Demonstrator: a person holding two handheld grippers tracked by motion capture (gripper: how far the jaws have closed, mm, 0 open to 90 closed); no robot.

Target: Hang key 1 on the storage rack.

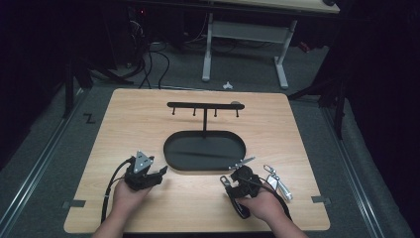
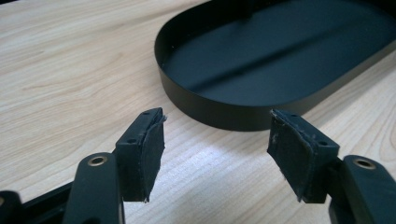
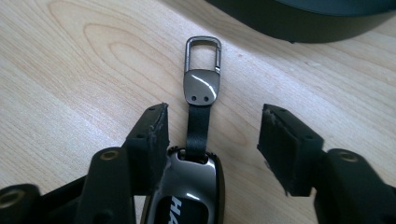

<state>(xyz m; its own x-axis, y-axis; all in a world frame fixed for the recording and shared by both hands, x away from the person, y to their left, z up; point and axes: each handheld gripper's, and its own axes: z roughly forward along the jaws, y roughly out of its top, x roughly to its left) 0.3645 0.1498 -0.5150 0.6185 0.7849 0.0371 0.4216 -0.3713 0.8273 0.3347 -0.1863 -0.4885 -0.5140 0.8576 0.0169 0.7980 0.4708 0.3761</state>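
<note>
The key fob [image 3: 189, 191] lies flat on the wooden table [image 1: 148, 208] at the lower right of the high view, just right of the right gripper [image 1: 233, 179] and near the right end of the black oval tray [image 1: 171, 158]. In the right gripper view it sits at the bottom centre, a dark glossy shell with a short black strap [image 3: 198, 125] leading up to a metal clip [image 3: 202, 70] with an open loop. The right gripper's jaws stand apart on either side of the strap, pressing on nothing; the left one lies against the fob's edge. The left gripper [image 2: 217, 156] is likewise spread wide and empty, low over bare wood in front of the tray wall. The fob looks small, hard and smooth, likely slick on its faces, while the strap is limp and would let the shell dangle. The clip body, flat and rigid, seems the surest hold. A black hook rack [image 1: 204, 105] rises behind the tray; nothing blocks the way to it.
</note>
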